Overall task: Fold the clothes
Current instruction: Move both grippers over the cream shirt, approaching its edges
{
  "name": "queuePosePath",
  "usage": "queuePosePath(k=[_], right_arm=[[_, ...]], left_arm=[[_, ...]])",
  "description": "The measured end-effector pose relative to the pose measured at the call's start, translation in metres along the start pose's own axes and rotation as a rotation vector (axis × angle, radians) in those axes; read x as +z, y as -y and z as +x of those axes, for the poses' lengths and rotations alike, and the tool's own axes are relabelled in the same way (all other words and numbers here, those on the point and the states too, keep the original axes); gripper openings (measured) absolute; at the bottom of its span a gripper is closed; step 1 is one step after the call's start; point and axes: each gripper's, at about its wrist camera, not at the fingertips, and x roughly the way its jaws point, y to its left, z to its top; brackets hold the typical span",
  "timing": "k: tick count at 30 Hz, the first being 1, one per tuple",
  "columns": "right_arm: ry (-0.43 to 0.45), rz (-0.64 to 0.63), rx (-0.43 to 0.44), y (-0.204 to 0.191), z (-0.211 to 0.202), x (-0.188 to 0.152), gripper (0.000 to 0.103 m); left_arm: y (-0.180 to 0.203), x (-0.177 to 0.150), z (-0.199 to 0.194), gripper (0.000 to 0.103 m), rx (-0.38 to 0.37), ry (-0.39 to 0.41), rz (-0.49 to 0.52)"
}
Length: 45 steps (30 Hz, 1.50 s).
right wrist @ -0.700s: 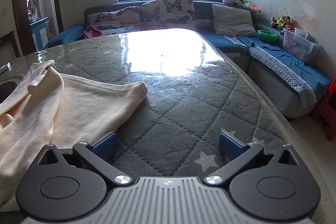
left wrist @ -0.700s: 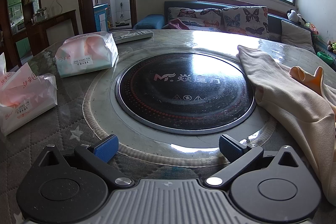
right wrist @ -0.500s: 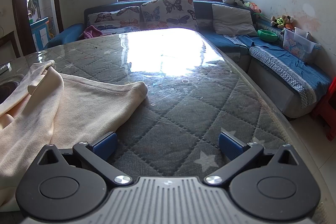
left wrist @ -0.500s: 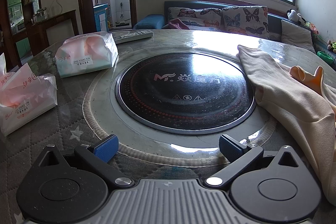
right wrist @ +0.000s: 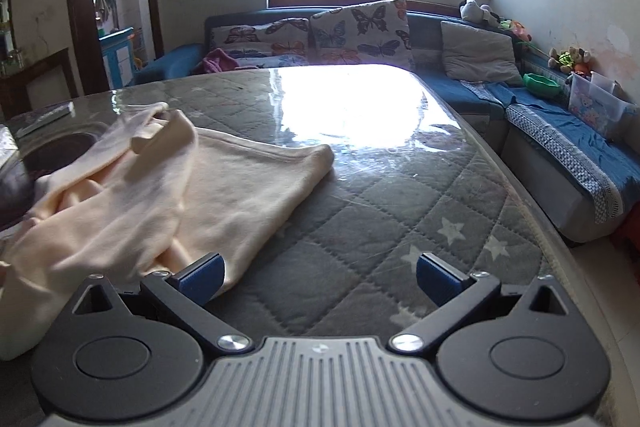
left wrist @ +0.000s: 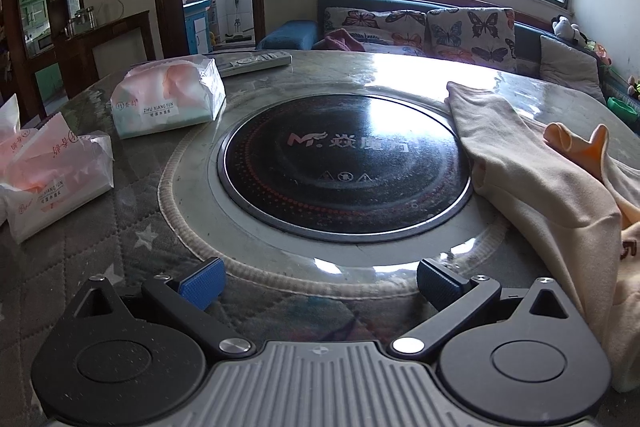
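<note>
A cream garment (right wrist: pixel 168 195) lies crumpled on the round quilted table (right wrist: pixel 380 219), spreading from the left to the middle of the right wrist view. In the left wrist view the garment (left wrist: pixel 532 179) lies at the right, one edge draped over the black cooktop's rim. My left gripper (left wrist: pixel 318 283) is open and empty, low over the table's near edge, with the garment to its right. My right gripper (right wrist: pixel 318 277) is open and empty; its left fingertip (right wrist: pixel 202 277) is at the garment's near edge.
A round black induction cooktop (left wrist: pixel 344 163) is set in the table's middle. Two tissue packs (left wrist: pixel 168 99) (left wrist: pixel 52 183) and a remote (left wrist: pixel 256 61) lie at the left and back. A sofa with butterfly cushions (right wrist: pixel 360 31) runs behind and along the right.
The right gripper has moved left and slightly forward, so the garment now reaches its left fingertip. The left gripper has hardly moved.
</note>
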Motion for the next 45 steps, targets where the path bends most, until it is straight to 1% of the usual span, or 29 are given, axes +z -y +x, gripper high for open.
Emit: queuePosePath(k=[3, 7, 18, 32, 45], right_arm=[[0.011, -0.01, 0.021, -0.008, -0.009, -0.002, 0.103], [0.024, -0.039, 0.043, -0.024, -0.025, -0.008, 0.103], [0.031, -0.073, 0.111, -0.051, -0.053, -0.019, 0.103], [0.046, -0.106, 0.133, -0.073, -0.073, -0.033, 0.103], [0.046, -0.129, 0.15, -0.084, -0.085, -0.043, 0.103]], left_arm=[[0.008, -0.001, -0.009, 0.103, -0.007, 0.005, 0.02], [0.016, -0.003, -0.02, 0.103, -0.021, -0.007, 0.018], [0.037, -0.011, -0.046, 0.103, -0.061, -0.008, 0.047], [0.058, -0.023, -0.073, 0.103, -0.105, 0.011, 0.105], [0.071, -0.032, -0.084, 0.103, -0.127, 0.011, 0.156]])
